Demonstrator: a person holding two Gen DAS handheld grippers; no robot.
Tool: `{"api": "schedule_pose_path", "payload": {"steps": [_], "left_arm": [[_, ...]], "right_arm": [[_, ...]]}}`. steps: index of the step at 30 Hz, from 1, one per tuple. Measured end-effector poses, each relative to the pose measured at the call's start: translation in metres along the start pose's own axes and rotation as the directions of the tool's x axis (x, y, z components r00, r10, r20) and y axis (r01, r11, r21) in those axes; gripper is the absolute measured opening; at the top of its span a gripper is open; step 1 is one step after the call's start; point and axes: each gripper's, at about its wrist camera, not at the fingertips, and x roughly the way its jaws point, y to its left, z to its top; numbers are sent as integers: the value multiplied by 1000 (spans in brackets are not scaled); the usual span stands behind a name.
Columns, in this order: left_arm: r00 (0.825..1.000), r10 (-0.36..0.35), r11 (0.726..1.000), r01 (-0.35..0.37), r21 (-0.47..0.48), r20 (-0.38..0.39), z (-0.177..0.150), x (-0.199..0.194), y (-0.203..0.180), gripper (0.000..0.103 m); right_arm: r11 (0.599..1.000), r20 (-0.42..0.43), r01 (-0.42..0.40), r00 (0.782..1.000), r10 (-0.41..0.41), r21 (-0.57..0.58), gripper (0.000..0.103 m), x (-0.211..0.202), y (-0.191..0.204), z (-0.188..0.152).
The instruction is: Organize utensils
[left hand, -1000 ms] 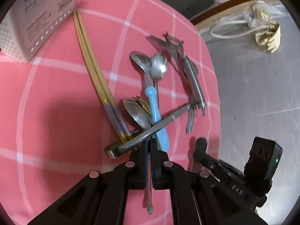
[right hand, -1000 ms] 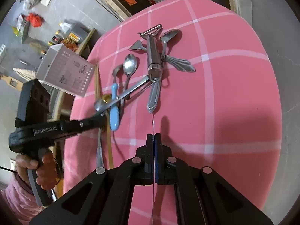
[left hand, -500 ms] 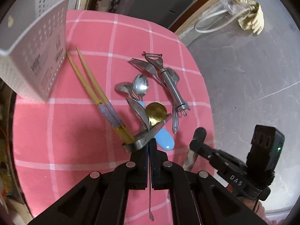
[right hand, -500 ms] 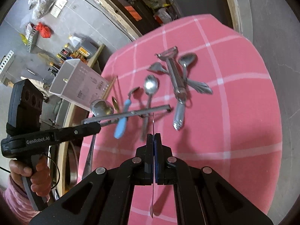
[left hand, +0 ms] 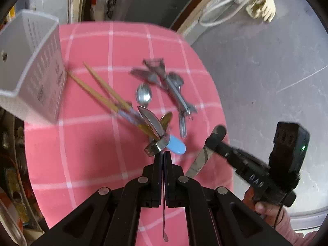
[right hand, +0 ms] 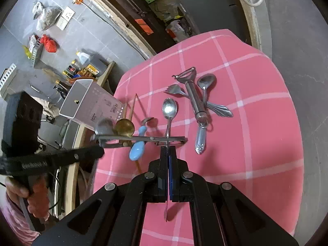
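My left gripper is shut on a thin metal handle seen edge-on. A silver spoon and a gold spoon stick up from its tips. A long flat metal bar hangs level above the cloth, from the left gripper to my right gripper; which one grips it I cannot tell. The right gripper is shut on a flat knife. On the pink cloth lie a blue-handled spoon, a steel spoon, a peeler and wooden chopsticks.
A white perforated caddy stands at the table's left edge. A fork, another spoon and an ornate handle lie by the peeler. The pink checked table drops to grey floor at the right. A hand grips the left tool.
Both grippers have risen and the table looks farther off. The metal bar and the two spoons came up off the cloth, and the bar now lies level between the grippers.
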Motion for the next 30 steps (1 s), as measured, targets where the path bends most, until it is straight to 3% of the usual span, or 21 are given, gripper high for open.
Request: {"api": "schedule_pose_path", "payload": {"steps": [7,9,12,13,17,21,24,26,30], "left_arm": [[987,-98,994,91,-59,-125,-21,29,5,2],[982,-140,989,132,-70,-124,-18,25,5,2],[950,-292,951,276,-142,-108,-6,12,8,2],[945,-312,945,298,-138,-94,-1,5,7,2],[958,-283,956,277,-92,-56,13,-8,2,2],[945,-323,941,315,-121,-54,15,-6,8,2],[960,-274,960,269,-77,-64,14,-5,7,2],[978,-206,978,205,-33,-14,16,-14,7,2],[977,-184,982,186,-9,112,31,-40,16,2]], "right_arm": [[999,9,23,1000,-23,39,2,-7,-7,-10],[999,15,29,999,-29,46,2,-9,-7,-12],[998,23,35,999,-36,55,2,-12,-8,-15],[998,25,37,999,-39,58,2,-13,-9,-16],[997,33,40,999,-43,67,2,-14,-7,-17],[998,36,34,999,-36,53,2,-14,-3,-16],[999,35,33,999,-34,42,2,-12,0,-13],[999,37,31,999,-32,43,2,-11,2,-12],[999,35,29,999,-31,35,2,-10,5,-12]]}}
